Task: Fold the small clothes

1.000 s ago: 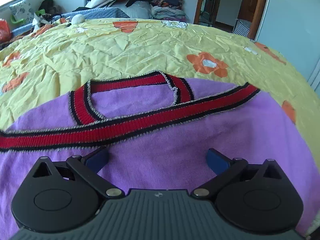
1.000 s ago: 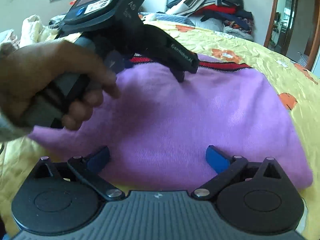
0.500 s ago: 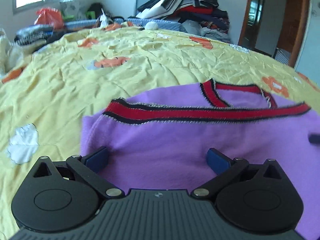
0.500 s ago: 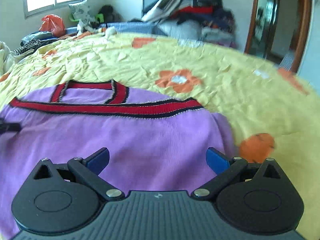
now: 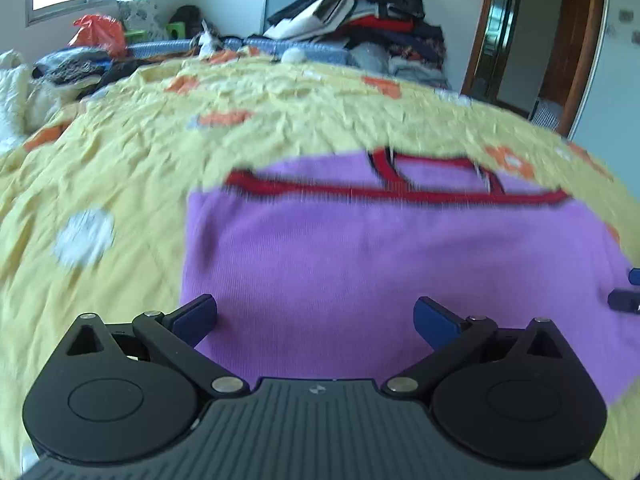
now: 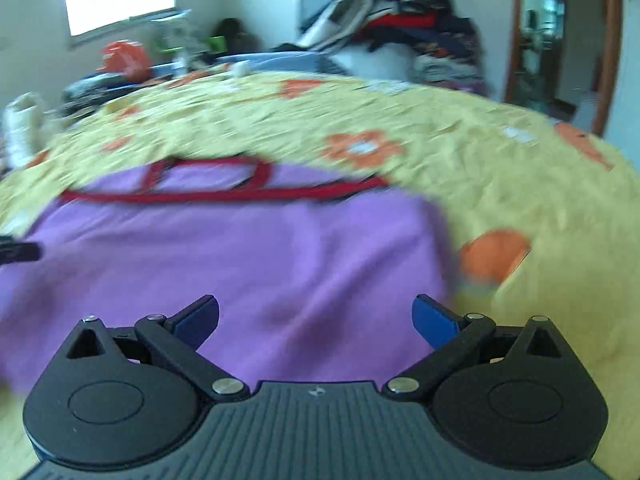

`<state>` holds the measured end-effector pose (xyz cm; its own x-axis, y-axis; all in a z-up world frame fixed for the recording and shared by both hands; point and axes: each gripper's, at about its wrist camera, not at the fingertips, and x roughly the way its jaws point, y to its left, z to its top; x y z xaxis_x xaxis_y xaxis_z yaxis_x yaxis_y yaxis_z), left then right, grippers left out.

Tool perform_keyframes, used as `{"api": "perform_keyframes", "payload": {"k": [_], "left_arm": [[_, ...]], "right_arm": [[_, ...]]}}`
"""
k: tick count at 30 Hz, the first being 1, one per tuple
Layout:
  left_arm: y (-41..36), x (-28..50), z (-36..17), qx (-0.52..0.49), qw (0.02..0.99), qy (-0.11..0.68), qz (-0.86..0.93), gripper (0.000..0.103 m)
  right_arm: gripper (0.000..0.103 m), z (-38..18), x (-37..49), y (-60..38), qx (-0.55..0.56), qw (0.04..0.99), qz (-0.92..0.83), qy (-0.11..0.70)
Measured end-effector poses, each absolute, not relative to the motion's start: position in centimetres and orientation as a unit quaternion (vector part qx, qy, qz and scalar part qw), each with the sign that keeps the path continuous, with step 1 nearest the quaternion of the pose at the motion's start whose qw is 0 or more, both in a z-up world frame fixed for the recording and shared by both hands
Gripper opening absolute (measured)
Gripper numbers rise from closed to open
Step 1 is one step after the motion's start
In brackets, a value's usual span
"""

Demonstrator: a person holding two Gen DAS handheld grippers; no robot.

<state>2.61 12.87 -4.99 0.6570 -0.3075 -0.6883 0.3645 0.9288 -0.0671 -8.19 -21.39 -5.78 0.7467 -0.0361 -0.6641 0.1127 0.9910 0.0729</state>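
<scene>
Both views are smeared by motion blur, so the weave of the purple top [image 5: 360,264] and the detail of its red trim [image 5: 400,192] are hard to make out; the trim reads only as a red band with a loop at the far edge. In the left wrist view the top's right edge runs out of frame, and its near edge is hidden behind the body of the left tongs [image 5: 315,318]. In the right wrist view the top [image 6: 248,256] is cut off at the left, and its near edge is covered by the right tongs [image 6: 315,318]. The clothes pile [image 5: 372,28] beyond the bed is a tangle whose single pieces cannot be told apart.

The left tongs stand wide, with nothing between the blue pads [image 5: 434,318]. They hang over the top's near left corner: the left pad sits right at the cloth's left edge, the right pad over purple cloth. Whether the pads touch the cloth cannot be told.

The right tongs are likewise spread wide and hold nothing. Their left pad is over the purple cloth and their right pad lies about at the top's right edge, where the yellow bedspread [image 6: 500,168] begins. Contact with the cloth cannot be judged here either.

The top lies flat on the bedspread straight ahead of both tongs, with the red trim at its far side. At the right rim of the left view, dark blue tips of the other tongs show above the cloth; a dark tip shows at the left rim of the right view.
</scene>
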Motion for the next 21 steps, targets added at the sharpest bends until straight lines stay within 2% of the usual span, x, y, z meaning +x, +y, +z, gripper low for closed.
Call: {"api": "perform_keyframes", "payload": {"k": [2, 4, 10, 17, 21], "left_arm": [[13.3, 1.4, -6.4, 0.050, 0.904, 0.389, -0.172, 0.103], [14.1, -0.3, -7.3, 0.066, 0.913, 0.367, -0.169, 0.103], [15.6, -2.7, -7.6, 0.063, 0.921, 0.349, -0.161, 0.103], [16.9, -4.0, -5.5, 0.041, 0.910, 0.382, -0.159, 0.103], [14.8, -5.8, -3.5, 0.050, 0.911, 0.358, -0.196, 0.103]], "right_arm": [[0.103, -7.4, -9.1, -19.8, 0.037, 0.922, -0.048, 0.382], [0.103, -8.2, -10.6, -18.9, 0.023, 0.931, -0.060, 0.360], [0.103, -8.5, -12.8, -18.6, 0.026, 0.927, -0.076, 0.366], [0.103, -7.4, -13.2, -19.6, 0.030, 0.919, -0.051, 0.389], [0.103, -6.1, -14.3, -21.8, 0.053, 0.933, -0.082, 0.345]]}}
